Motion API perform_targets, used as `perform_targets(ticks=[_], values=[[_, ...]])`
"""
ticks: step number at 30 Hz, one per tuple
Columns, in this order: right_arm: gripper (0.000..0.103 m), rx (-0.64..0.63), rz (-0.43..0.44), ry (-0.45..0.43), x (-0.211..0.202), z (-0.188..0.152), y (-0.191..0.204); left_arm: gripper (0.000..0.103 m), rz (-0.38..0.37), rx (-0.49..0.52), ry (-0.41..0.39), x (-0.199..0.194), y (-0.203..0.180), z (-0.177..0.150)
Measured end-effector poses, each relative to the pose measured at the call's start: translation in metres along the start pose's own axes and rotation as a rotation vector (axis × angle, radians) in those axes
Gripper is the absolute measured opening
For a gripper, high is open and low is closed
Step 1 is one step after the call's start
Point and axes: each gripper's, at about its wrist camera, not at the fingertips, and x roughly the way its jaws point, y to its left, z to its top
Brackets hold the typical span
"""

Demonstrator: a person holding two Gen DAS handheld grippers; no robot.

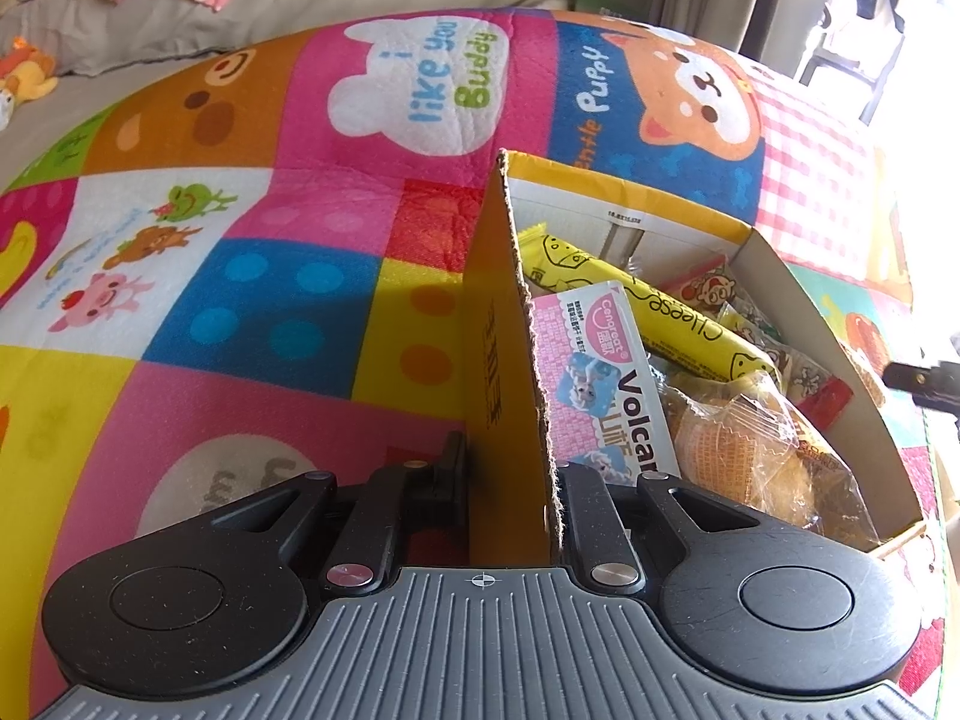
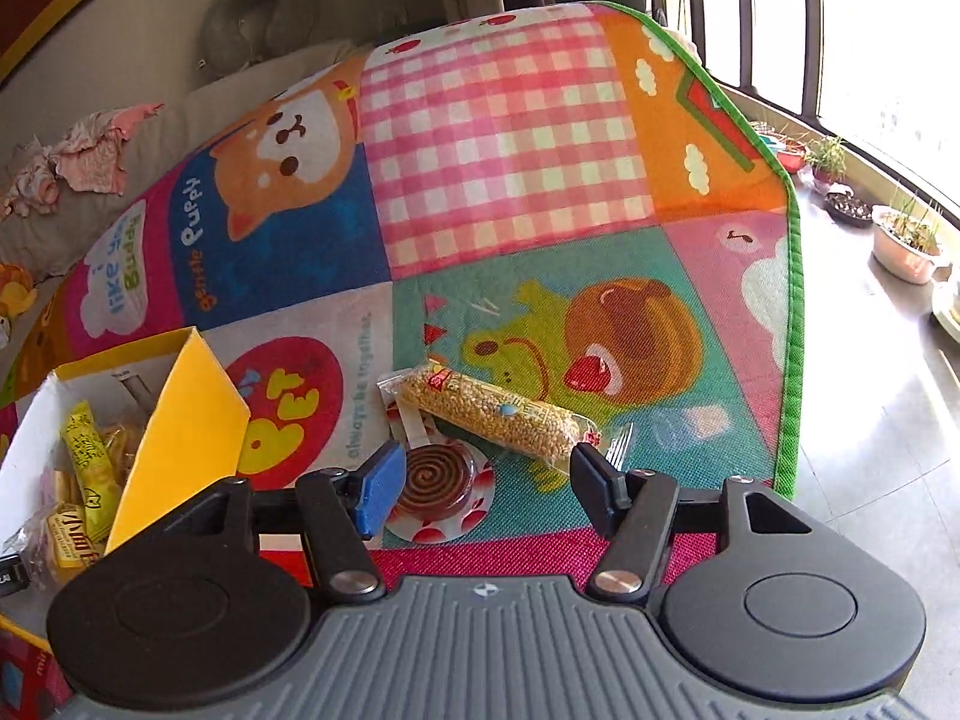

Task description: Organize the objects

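A yellow cardboard box [image 1: 780, 276] sits on the colourful play mat [image 1: 270, 300]. It holds snack packets: a yellow cheese stick [image 1: 636, 294], a pink packet [image 1: 606, 372] and a clear-wrapped cake [image 1: 738, 444]. My left gripper [image 1: 513, 474] is shut on the box's upright side wall [image 1: 498, 330]. In the right wrist view the box [image 2: 180, 420] is at the left. My right gripper [image 2: 486, 480] stands open just above the mat. A brown spiral sweet in a round packet [image 2: 435, 483] lies between its fingers, untouched. A grain bar in clear wrap [image 2: 489, 414] lies just beyond.
A grey sofa [image 1: 180, 18] with pink clothes and a soft toy runs behind the mat. The mat's green edge [image 2: 795, 360] meets a shiny floor on the right. Plant pots [image 2: 906, 240] line the window there.
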Motion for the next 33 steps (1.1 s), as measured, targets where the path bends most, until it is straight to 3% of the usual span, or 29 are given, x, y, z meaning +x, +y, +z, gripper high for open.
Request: perform_targets(ticks=[4, 9, 13, 16, 18, 19, 30, 33], values=[[0.061, -0.056, -0.049, -0.03, 0.021, 0.014, -0.005, 0.016, -0.008, -0.011, -0.007, 0.0, 0.002, 0.0], [0.066, -0.006, 0.027, 0.027, 0.053, 0.037, -0.011, 0.016, -0.014, -0.023, -0.013, 0.0, 0.003, -0.001], [0.068, -0.076, -0.013, 0.026, 0.078, 0.047, -0.004, 0.016, -0.018, -0.024, -0.012, 0.0, 0.004, -0.001], [0.063, -0.009, 0.053, 0.059, 0.084, 0.049, -0.019, 0.016, -0.018, -0.035, -0.015, 0.0, 0.004, 0.0], [0.052, 0.033, 0.115, 0.085, 0.078, 0.044, -0.025, 0.016, -0.016, -0.041, -0.018, 0.001, 0.004, 0.0], [0.051, 0.049, 0.141, 0.094, 0.074, 0.038, -0.026, 0.017, -0.017, -0.045, -0.019, 0.001, 0.004, -0.001], [0.052, 0.098, 0.232, 0.13, -0.017, -0.049, -0.012, 0.016, -0.016, -0.052, -0.015, -0.001, 0.005, -0.001], [0.058, 0.113, 0.272, 0.141, -0.04, -0.071, -0.013, 0.016, -0.011, -0.053, -0.013, -0.001, 0.004, -0.002]])
